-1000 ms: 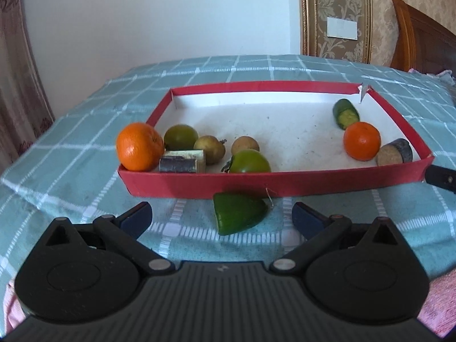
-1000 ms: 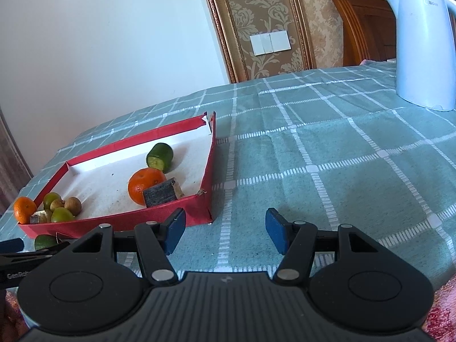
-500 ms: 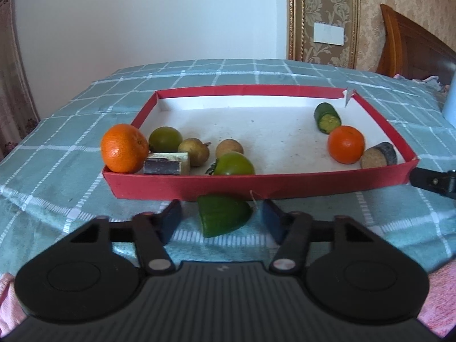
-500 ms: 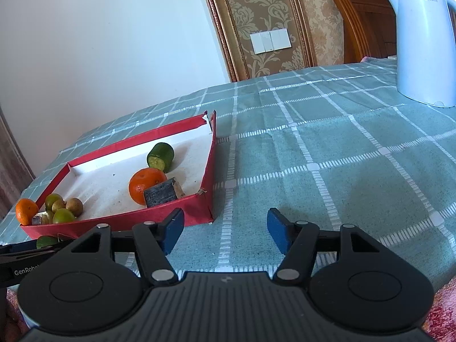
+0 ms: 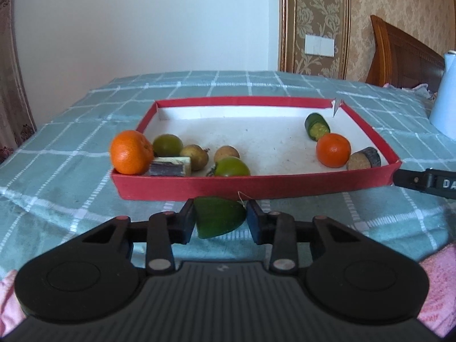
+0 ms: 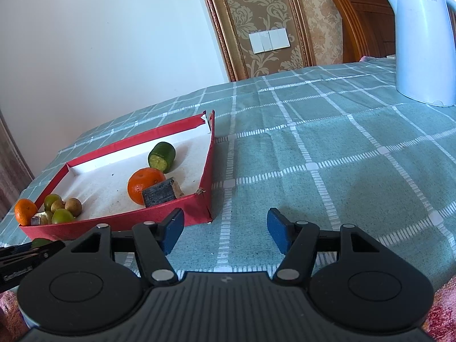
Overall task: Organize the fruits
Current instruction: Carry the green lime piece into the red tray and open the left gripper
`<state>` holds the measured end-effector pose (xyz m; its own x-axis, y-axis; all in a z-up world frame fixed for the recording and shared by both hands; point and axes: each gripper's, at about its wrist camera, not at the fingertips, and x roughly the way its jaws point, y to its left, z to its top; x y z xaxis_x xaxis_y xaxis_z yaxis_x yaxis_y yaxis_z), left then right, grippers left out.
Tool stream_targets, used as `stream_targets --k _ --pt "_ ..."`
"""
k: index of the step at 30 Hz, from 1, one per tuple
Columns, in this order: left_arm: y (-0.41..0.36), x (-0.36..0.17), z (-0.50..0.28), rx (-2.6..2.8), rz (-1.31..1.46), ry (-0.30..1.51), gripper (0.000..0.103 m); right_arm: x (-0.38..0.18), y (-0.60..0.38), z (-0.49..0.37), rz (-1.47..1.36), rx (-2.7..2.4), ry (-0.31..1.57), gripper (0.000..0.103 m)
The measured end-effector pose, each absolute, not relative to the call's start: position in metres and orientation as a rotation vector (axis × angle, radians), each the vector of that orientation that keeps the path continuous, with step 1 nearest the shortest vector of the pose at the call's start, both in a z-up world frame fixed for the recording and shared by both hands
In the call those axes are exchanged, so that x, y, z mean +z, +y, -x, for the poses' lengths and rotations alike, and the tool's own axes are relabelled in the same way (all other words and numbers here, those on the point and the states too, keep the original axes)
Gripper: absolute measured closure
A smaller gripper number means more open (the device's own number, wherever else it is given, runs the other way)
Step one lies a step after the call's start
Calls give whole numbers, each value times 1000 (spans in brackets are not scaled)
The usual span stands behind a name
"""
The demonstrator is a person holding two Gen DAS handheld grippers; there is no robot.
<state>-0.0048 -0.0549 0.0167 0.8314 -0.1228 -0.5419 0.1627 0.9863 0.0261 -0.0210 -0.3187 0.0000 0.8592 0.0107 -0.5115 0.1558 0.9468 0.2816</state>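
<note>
Checked tablecloth (image 5: 57,148), red tray (image 5: 256,189) holding oranges (image 5: 131,156), cucumber piece (image 5: 317,126)

My left gripper (image 5: 221,219) covers both sides of the green pepper wedge (image 5: 219,219). White plastic kettle (image 5: 446,99) cut by frame's right edge. Red cardboard tray's (image 6: 119,219) near wall hides the lower halves of fruits in its left corner.

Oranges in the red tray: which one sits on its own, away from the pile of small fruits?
The orange at the tray's right end, by the cucumber stub. The other orange crowds the left corner.
</note>
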Motion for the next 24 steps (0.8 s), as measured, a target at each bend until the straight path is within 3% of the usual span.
stream_targets --k 12,24 --pt "-50 60 -1 -111 -70 464 69 0 -319 21 -325 -78 534 39" --pt "-56 56 -66 -31 -89 526 69 -1 -320 21 -335 -76 532 39"
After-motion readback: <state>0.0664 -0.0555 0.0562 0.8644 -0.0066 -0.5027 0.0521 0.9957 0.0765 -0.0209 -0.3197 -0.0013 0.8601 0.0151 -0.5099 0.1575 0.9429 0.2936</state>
